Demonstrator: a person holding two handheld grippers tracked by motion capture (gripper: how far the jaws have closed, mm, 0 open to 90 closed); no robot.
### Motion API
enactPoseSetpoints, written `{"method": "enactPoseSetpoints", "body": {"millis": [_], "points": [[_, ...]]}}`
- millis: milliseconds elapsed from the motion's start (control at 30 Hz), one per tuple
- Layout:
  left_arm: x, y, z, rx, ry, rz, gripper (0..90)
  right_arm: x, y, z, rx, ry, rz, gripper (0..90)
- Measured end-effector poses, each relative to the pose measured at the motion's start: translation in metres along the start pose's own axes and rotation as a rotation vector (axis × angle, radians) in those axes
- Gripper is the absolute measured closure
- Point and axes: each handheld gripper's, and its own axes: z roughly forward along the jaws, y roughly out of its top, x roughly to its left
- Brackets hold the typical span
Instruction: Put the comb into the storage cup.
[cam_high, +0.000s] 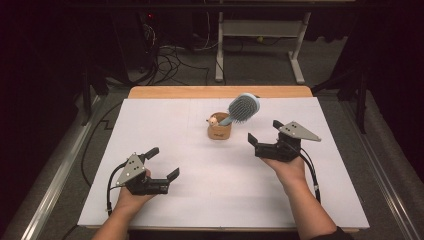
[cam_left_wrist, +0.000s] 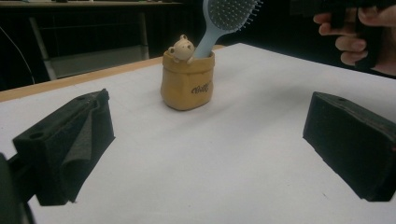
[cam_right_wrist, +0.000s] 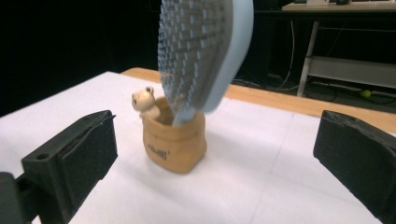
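Note:
A small tan sack-shaped holder (cam_high: 219, 131) with a little bear figure (cam_high: 213, 120) on its rim stands on the white table, a bit behind the middle. A light blue hairbrush (cam_high: 243, 108) leans in it, handle down and bristle head up to the right. My right gripper (cam_high: 265, 131) hovers open just right of the holder, nothing between its jaws. My left gripper (cam_high: 162, 163) rests open at the front left, well away from the holder. The holder (cam_left_wrist: 187, 81) and the brush (cam_left_wrist: 227, 17) stand ahead of the left jaws, and the brush head (cam_right_wrist: 201, 51) looms close over the holder (cam_right_wrist: 175, 140) ahead of the right jaws.
The white sheet (cam_high: 150, 125) covers a wooden table whose far edge (cam_high: 220, 92) shows bare. Behind it the floor holds cables and a metal desk frame (cam_high: 260, 35). A hand with the other gripper (cam_left_wrist: 359, 32) shows at the top right of the left gripper view.

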Motion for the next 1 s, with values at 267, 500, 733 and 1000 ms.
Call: {"method": "enactPoseSetpoints", "body": {"millis": [267, 500, 733, 1000], "points": [[0.003, 0.0, -0.001, 0.001, 0.005, -0.004, 3.0, -0.007, -0.027, -0.02, 0.007, -0.01, -0.001, 0.2], [0.003, 0.0, -0.002, -0.001, 0.004, -0.007, 3.2, -0.014, -0.048, -0.046, -0.003, -0.024, -0.005, 0.2], [0.004, 0.0, -0.003, 0.006, 0.005, -0.006, 3.3, -0.017, -0.059, -0.073, -0.02, -0.041, 0.001, 0.1], [0.004, -0.004, -0.011, 0.015, 0.009, -0.011, 3.6, -0.016, -0.065, -0.104, -0.056, -0.049, -0.019, 0.2]]}}
